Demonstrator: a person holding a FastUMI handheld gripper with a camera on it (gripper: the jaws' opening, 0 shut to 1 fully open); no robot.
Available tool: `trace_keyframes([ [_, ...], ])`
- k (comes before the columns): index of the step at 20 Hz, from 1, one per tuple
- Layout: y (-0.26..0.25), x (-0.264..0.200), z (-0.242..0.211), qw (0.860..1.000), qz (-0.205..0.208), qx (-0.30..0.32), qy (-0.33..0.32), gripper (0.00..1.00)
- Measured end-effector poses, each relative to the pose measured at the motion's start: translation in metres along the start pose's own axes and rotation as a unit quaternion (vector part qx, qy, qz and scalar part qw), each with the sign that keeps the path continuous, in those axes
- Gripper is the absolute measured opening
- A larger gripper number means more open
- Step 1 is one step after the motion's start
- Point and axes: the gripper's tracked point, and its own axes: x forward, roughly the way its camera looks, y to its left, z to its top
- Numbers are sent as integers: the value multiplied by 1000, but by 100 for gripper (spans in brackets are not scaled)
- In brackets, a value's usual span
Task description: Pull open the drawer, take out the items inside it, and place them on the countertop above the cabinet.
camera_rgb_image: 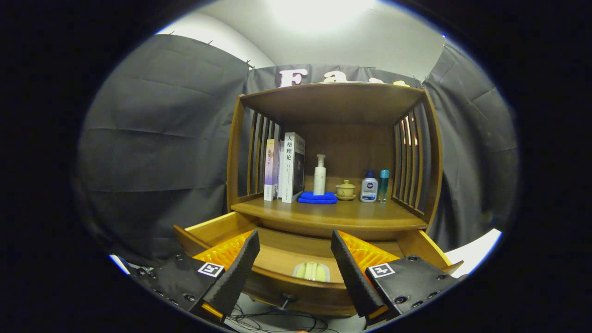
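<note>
The wooden cabinet's drawer [217, 229] is pulled open toward me, under the countertop [333, 213]. Inside it a pale green item [312, 271] lies near the drawer's front wall, between my fingers and a little below them. My gripper [296, 263] hovers open above the drawer's front edge, with nothing between its fingers. On the countertop stand two books [286, 169], a white pump bottle [319, 175] on a folded blue cloth [317, 198], a small yellow lidded cup [346, 189], a white-and-blue bottle [369, 187] and a slim teal bottle [383, 185].
Slatted side walls [409, 159] and a top shelf [333, 99] enclose the countertop. The countertop's front strip is bare wood. Black cables [277, 319] run on the floor below the drawer front.
</note>
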Motion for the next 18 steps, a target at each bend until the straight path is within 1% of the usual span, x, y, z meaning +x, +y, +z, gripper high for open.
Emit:
trace_keyframes([
  [3,-7,27,5,998,15,27,48,98],
  [6,-21,53,-5,993,15,39,112,98],
  [8,-29,68,-19,987,17,49,154,98],
  [11,-37,83,-46,975,14,59,213,97],
  [13,-41,88,-65,967,14,55,249,96],
  [18,-44,94,-106,943,18,63,327,96],
])
